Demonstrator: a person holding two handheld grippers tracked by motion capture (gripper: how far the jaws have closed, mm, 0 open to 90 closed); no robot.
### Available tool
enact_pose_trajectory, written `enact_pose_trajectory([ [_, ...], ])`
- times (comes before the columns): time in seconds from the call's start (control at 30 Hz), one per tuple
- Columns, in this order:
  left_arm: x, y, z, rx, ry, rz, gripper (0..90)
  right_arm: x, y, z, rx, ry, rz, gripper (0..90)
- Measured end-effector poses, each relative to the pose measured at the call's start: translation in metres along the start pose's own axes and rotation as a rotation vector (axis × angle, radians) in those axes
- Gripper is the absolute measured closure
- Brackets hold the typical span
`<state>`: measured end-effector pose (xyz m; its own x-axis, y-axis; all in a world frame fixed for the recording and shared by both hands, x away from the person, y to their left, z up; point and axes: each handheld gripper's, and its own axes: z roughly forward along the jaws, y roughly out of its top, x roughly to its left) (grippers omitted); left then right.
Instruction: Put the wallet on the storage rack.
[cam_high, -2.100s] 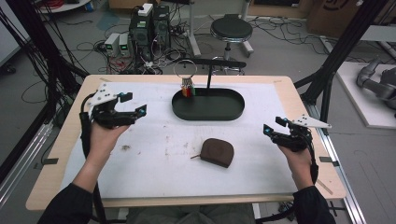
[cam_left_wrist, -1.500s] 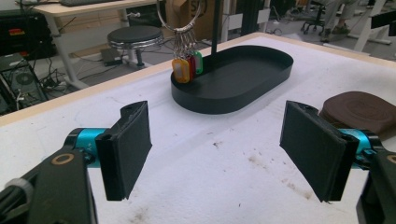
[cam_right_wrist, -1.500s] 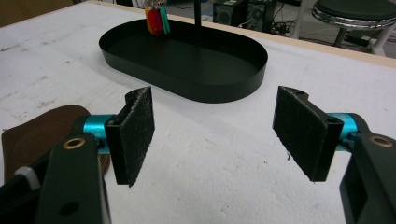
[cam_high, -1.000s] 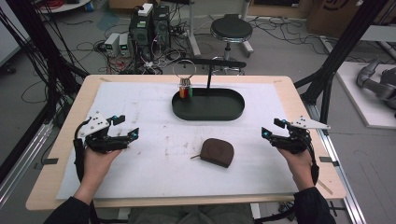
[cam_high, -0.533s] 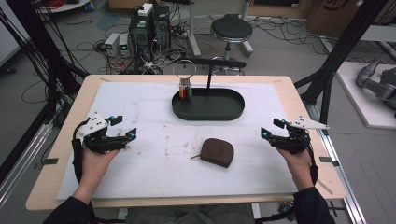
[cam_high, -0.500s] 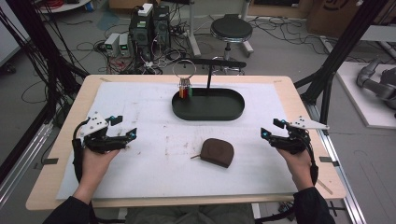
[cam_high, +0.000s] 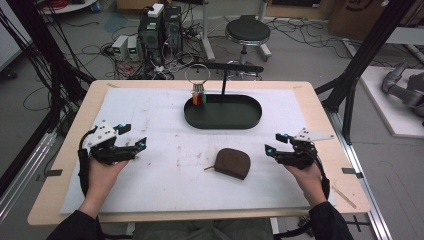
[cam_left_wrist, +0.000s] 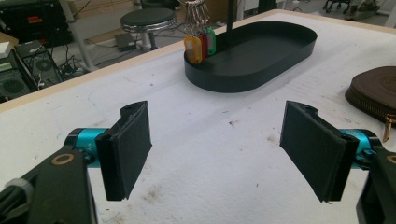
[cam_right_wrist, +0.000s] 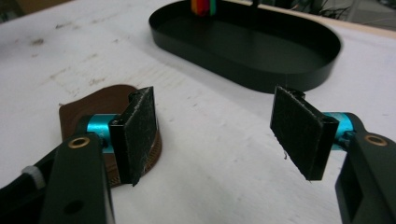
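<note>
Now your right gripper (cam_high: 276, 148) has edged toward the brown pouch (cam_high: 233, 163), fingers spread but just narrowing, likely pre-grasp; left gripper (cam_high: 135, 145) fingers wide.

the brown pouch (cam_right_wrist: 100, 109) sits partly hidden behind a jaw.

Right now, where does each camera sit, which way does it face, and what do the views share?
High view: above the person's side, looking forward and down on the table; both forearms, left gripper, right gripper.
Left gripper view: along its open jaws toward the black tray.
Right gripper view: along its jaws, which have just been closing with nothing between them.
Shared: tray, brown pouch, key tags.
</note>
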<state>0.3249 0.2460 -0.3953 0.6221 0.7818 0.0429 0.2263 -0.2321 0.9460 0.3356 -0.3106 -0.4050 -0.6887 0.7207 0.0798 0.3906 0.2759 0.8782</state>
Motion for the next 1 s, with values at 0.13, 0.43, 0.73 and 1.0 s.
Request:
enact_pose_trajectory([
  [0.13, 0.001, 0.000, 0.000, 0.001, -0.005, 0.000, 24.5, 0.010, 0.000, 0.018, 0.056, 0.032, -0.017, 36.7],
  [0.43, -0.004, -0.001, -0.002, 0.009, -0.001, 0.002, 24.5, 0.023, -0.001, 0.043, 0.168, 0.091, -0.023, 36.9],
  [0.73, -0.007, 0.000, -0.006, 0.002, -0.005, 0.005, 24.5, 0.025, -0.003, 0.058, 0.247, 0.120, 0.018, 31.3],
  [1.0, -0.007, -0.001, -0.005, 0.009, -0.008, 0.005, 24.5, 0.022, -0.003, 0.061, 0.270, 0.227, 0.047, 58.7],
])
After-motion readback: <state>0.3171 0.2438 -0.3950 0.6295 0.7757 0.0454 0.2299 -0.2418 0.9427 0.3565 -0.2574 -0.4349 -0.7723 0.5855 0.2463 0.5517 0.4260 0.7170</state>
